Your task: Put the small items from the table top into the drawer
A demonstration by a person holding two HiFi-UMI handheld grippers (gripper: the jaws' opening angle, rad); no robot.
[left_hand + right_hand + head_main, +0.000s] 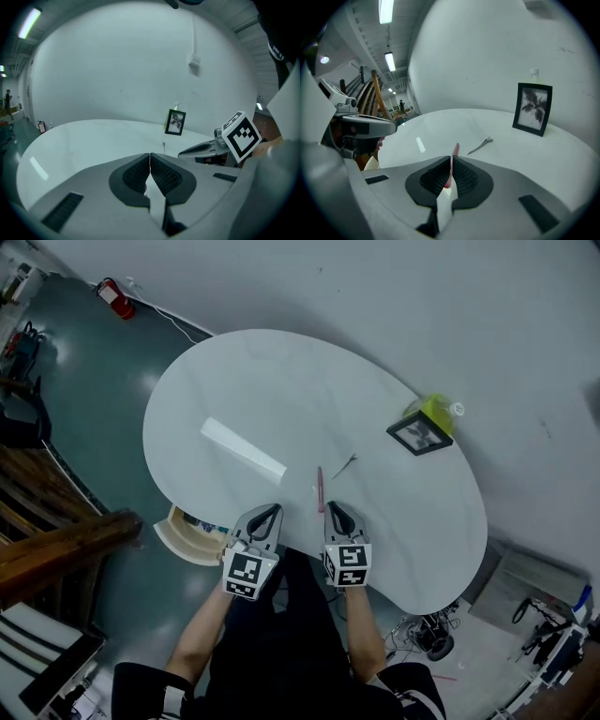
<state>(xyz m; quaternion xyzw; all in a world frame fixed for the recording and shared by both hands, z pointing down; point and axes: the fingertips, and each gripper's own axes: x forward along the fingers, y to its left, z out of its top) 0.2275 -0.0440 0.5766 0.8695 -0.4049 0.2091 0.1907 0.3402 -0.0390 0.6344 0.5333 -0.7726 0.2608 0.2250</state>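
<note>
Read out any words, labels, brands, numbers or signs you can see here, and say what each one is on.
No readable text in any view.
On the left claw, the marker cube: black-and-white squares, no letters.
On the right claw, its cube: the same.
On the picture frame: a plant picture, no caption.
On the fire extinguisher: label too small to read.

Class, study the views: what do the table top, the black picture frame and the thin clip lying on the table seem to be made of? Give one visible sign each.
Table top: glossy white laminate or stone; it carries a bright, sharp-edged bar of reflection. Picture frame: matte black, wood or plastic, unclear. Clip: probably metal; thin, silvery-grey.
</note>
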